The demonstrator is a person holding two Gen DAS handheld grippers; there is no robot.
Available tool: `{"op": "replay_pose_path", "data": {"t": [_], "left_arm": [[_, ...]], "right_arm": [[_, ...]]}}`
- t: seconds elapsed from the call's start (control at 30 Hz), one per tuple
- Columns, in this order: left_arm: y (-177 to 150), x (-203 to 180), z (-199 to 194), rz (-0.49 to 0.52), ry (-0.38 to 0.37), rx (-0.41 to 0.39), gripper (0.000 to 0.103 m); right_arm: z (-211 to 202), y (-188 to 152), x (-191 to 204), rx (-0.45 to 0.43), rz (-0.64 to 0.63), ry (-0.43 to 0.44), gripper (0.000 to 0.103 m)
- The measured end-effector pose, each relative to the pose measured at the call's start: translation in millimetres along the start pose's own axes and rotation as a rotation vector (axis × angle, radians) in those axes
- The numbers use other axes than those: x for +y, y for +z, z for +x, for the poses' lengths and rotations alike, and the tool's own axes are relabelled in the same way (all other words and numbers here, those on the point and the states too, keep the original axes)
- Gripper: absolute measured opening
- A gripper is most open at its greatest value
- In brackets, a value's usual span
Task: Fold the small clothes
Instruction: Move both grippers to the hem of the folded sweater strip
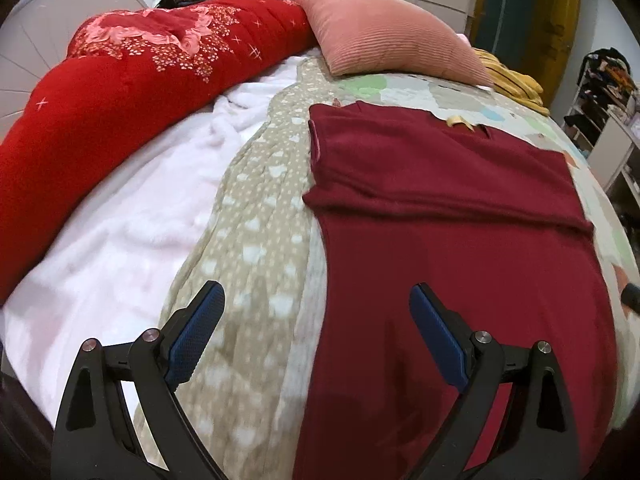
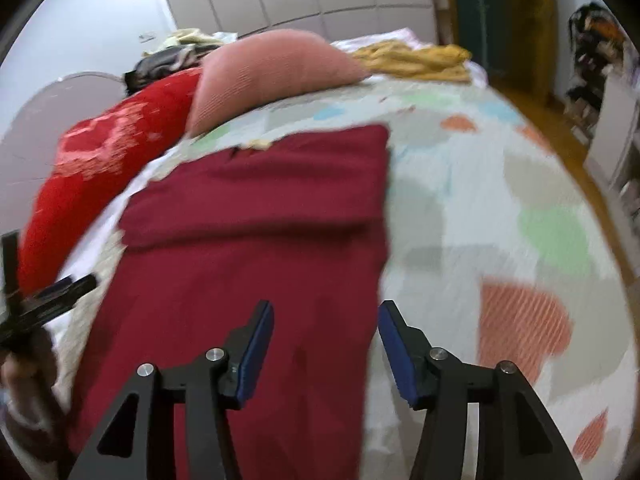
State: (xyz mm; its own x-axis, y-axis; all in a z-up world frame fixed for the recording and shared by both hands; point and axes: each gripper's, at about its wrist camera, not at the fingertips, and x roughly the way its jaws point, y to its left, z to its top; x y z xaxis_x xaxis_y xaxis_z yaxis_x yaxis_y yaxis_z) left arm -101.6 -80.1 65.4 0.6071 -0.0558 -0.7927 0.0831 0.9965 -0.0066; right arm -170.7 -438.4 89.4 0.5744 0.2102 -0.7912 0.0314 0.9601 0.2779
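1. Garment [image 1: 448, 216]: dark red knit, flat on the bed [image 1: 256, 240], right of the white blanket [image 1: 132, 216], near side of the pink pillow [image 1: 384, 40].
2. Far part already folded across; one doubled band lies over the body.
3. Handling, judged: soft, light, limp, slightly fuzzy. It should drape and sag when lifted, not slip. Best hold: both near hem corners, pinching the edge.
4. Long axis runs from the grippers toward the pillow; collar end is far, hem near.
5. Left gripper [image 1: 316, 320]: jaws wide apart, empty, straddling the garment's left edge.
6. Right gripper [image 2: 326, 336]: jaws apart, empty, over the right edge. View blurred.
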Motion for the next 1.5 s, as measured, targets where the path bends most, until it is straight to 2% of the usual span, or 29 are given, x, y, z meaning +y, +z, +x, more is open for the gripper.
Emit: {"op": "replay_pose_path", "data": {"t": [0.2,0.43,0.53,0.63,0.77,0.87,1.23,1.5], "left_arm": [[-38,9,-26,0.025,-0.034,0.026,0.094],[-81,29,-37,-0.059,-0.126,0.101,0.094],[-98,27,-40,-0.047,-0.124,0.131,0.094],[-110,17,-43,0.012,-0.088,0.131,0.094],[-120,3,-47,0.084,-0.063,0.131,0.094],[-124,1,-52,0.078,-0.107,0.149,0.094],[-137,8,-59,0.042,-0.139,0.186,0.094],[-138,6,-55,0.044,-0.116,0.197,0.094]], "right_arm": [[-23,-53,3,0.034,-0.009,0.043,0.052],[-33,-94,2,0.090,-0.012,0.056,0.053],[-36,-110,3,0.102,-0.013,0.082,0.054],[-34,-122,3,0.121,-0.007,0.094,0.057],[-34,-130,9,0.119,-0.026,0.097,0.060],[-38,-131,14,0.130,-0.028,0.115,0.060],[-48,-144,12,0.162,-0.039,0.151,0.062],[-49,-152,9,0.167,-0.038,0.189,0.063]]}}
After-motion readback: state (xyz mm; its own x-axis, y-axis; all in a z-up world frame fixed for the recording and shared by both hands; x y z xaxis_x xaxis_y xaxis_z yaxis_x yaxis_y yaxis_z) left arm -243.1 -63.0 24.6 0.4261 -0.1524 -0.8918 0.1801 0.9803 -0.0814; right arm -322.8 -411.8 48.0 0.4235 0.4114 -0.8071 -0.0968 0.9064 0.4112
